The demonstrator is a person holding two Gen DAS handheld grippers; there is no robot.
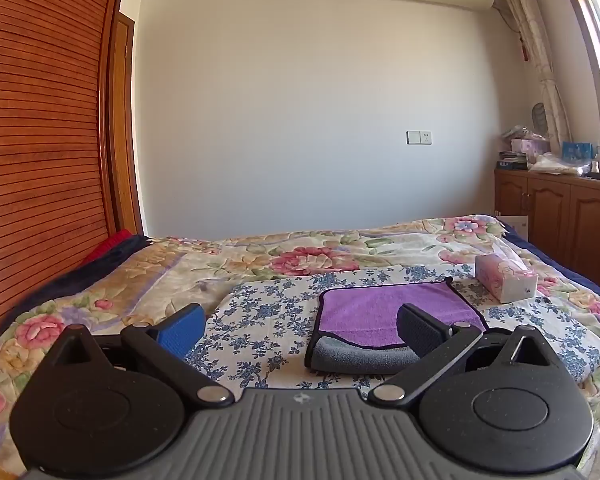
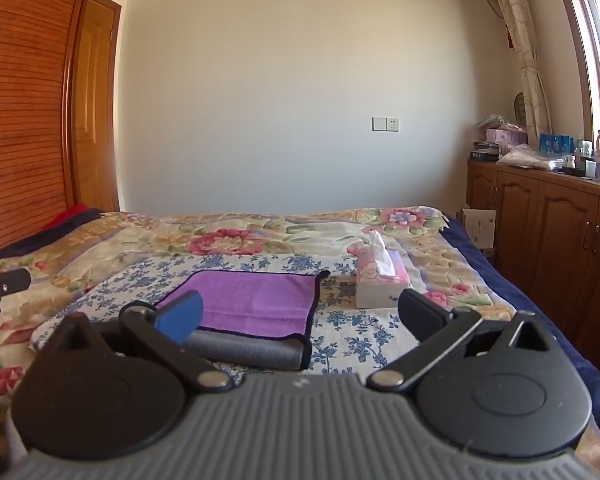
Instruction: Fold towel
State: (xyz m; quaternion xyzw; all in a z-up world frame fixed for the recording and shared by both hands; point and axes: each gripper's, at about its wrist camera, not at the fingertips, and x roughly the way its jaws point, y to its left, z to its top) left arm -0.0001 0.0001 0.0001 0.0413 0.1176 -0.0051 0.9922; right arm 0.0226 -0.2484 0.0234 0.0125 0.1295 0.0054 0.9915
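Note:
A purple towel (image 1: 380, 312) with a dark edge and a grey underside lies folded on a blue-flowered cloth (image 1: 268, 320) on the bed. Its grey fold faces me. It also shows in the right wrist view (image 2: 260, 300). My left gripper (image 1: 300, 328) is open and empty, just short of the towel's near left corner. My right gripper (image 2: 300, 320) is open and empty, above the towel's near right corner. The left gripper's tip (image 2: 0, 284) shows at the left edge of the right wrist view.
A pink tissue box (image 1: 504, 280) stands right of the towel, also in the right wrist view (image 2: 380, 284). The flowered bedspread (image 1: 300, 248) covers the bed. A wooden cabinet (image 2: 548, 232) runs along the right. A slatted wooden wardrobe (image 1: 40, 120) stands left.

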